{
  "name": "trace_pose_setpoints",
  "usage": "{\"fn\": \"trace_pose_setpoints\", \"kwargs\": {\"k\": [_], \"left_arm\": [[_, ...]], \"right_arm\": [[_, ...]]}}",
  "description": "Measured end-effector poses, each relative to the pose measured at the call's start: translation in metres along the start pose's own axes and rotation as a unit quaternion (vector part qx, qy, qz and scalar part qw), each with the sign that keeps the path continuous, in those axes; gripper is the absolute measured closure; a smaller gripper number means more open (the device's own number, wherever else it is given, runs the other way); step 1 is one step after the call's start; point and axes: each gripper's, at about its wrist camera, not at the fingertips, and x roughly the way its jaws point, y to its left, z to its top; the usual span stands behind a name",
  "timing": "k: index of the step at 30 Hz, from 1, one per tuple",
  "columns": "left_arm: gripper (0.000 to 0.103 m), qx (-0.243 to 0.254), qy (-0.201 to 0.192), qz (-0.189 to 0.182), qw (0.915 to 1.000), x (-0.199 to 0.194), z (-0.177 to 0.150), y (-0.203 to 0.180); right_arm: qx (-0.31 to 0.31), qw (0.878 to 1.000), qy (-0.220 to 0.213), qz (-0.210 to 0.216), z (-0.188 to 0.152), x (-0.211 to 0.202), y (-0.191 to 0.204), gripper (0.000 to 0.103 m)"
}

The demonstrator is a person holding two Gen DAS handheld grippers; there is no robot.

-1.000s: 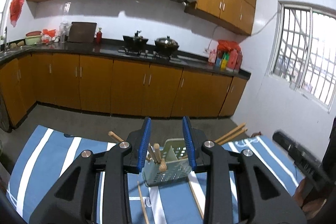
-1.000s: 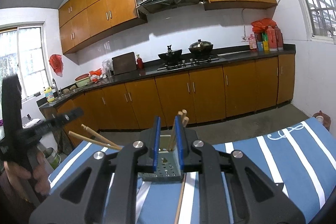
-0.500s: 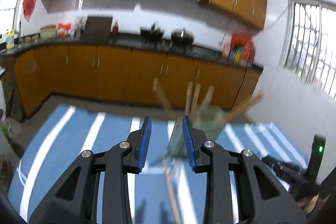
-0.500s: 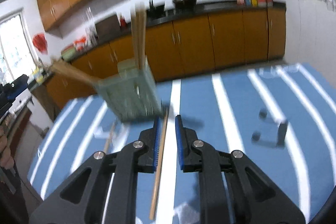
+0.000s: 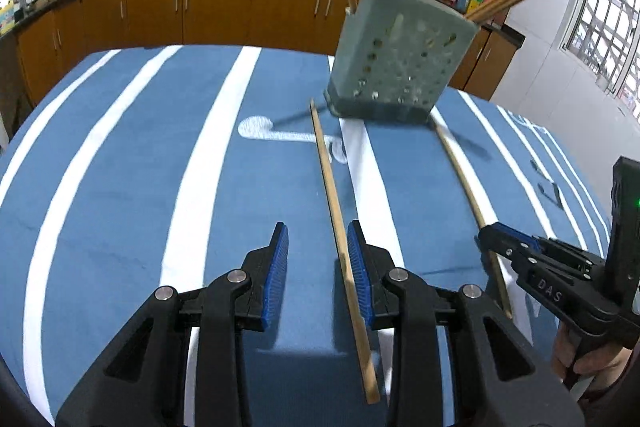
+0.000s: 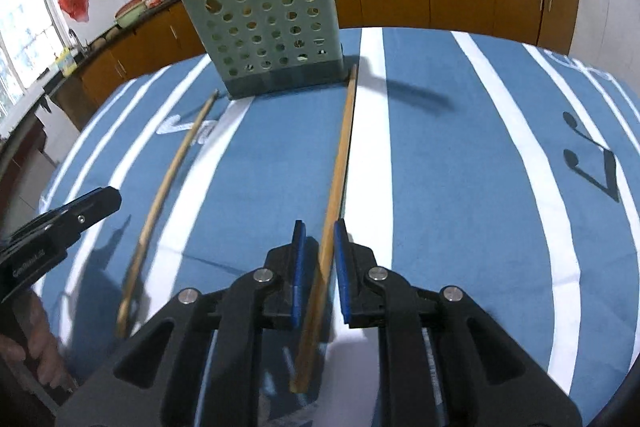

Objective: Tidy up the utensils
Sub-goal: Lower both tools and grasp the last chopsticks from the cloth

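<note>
A blue cloth with white stripes (image 5: 120, 155) covers the table, and on it stands a pale green perforated utensil holder (image 5: 400, 63) with several chopsticks leaning out of its top. Two more wooden chopsticks lie flat on the cloth, each reaching back to the holder's base. The left gripper (image 5: 318, 259) hangs over the near end of one chopstick (image 5: 338, 211), which runs between its blue pads close against the right-hand pad; the jaws stand apart and do not pinch it. The right gripper (image 6: 319, 255) straddles the other chopstick (image 6: 340, 155), its jaws narrow but with a gap on both sides of the stick, so nothing is grasped. The sticks lie well apart, roughly parallel.
</note>
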Motion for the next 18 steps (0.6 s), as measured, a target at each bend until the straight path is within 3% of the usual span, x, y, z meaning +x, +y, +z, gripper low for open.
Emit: {"fn": "trace_pose_setpoints", "kwargs": {"k": [7,14,18], "left_arm": [[0.072,0.001,0.014,-0.002,0.9999,0.005,-0.010,-0.002],[0.072,0.009,0.022,-0.006,0.9997,0.010,-0.012,-0.009],[0.072,0.014,0.028,-0.003,0.9995,0.013,-0.011,-0.012]], "right_arm": [[0.012,0.999,-0.012,-0.036,0.004,-0.002,-0.012,0.095],[0.077,0.993,-0.021,-0.088,0.008,-0.006,-0.049,0.095],[0.087,0.992,-0.026,-0.093,0.010,-0.011,-0.061,0.095]]}}
